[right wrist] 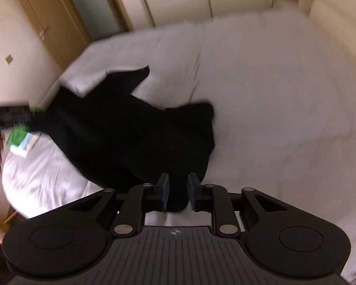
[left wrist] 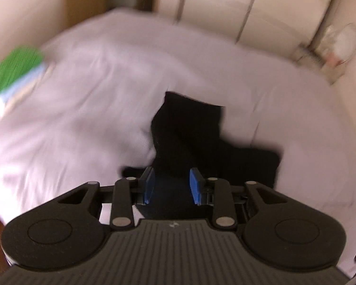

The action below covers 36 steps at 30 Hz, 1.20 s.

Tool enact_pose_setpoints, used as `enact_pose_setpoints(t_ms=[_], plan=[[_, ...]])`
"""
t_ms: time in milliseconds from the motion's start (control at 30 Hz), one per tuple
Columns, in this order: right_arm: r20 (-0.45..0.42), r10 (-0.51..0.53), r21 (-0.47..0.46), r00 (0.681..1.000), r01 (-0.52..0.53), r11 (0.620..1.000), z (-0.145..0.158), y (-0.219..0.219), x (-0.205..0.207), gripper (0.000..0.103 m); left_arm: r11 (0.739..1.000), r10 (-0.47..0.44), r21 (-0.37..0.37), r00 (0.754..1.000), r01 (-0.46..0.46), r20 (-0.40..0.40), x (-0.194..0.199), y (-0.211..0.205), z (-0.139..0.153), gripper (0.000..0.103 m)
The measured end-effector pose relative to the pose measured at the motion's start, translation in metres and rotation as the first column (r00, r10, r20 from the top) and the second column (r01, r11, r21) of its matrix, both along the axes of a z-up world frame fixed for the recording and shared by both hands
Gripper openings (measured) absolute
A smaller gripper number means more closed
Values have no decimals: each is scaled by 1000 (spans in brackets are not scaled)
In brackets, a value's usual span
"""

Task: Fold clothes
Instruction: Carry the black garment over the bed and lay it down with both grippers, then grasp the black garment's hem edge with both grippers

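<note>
Where it lies rumpled, black garment (right wrist: pixel 130 130) covers white bedsheet (right wrist: pixel 261 95).

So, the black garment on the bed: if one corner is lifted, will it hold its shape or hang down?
It would probably hang limp: the black garment lies in soft, uneven folds on the white sheet. It looks thin, so likely light. Pushed, it would probably bunch up rather than slide whole, since it already lies crumpled near the right gripper.

place: bedroom | signs: white-sheeted bed (right wrist: pixel 261 83), wardrobe doors (left wrist: pixel 225 2)
</note>
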State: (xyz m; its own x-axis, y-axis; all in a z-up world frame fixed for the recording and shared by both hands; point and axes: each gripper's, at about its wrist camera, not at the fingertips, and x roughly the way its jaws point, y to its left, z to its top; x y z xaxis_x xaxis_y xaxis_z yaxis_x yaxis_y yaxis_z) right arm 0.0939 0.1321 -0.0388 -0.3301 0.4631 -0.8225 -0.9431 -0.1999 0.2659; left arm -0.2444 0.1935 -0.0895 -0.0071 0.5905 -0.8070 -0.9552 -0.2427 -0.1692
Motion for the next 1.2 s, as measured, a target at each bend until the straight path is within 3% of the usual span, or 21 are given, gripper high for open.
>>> enact_pose_setpoints(t_ms=[67, 100, 433, 800, 1000, 1200], plan=[[-6, 6, -16, 1000, -6, 1000, -13, -10, -6, 40, 998, 7, -57, 1000, -7, 9, -8, -24, -21, 26], [-7, 7, -21, 1000, -7, 1000, -20, -17, -9, 42, 998, -5, -69, 1000, 6, 19, -11, -33, -26, 26], [4, 36, -77, 999, -35, 996, -67, -62, -47, 42, 988, -113, -94, 987, 124, 113, -8, -78, -41, 31], [95, 8, -69, 995, -2, 998, -83, -5, -99, 47, 947, -246, -158, 948, 279, 201, -5, -29, -69, 42], [102, 59, -116, 993, -48, 992, -92, 22, -111, 50, 942, -225, -196, 946, 272, 234, 2, -11, -83, 44], [137, 200, -157, 970, -178, 971, -113, 75, -100, 50, 954, -86, -258, 963, 154, 257, 28, -4, -111, 44]])
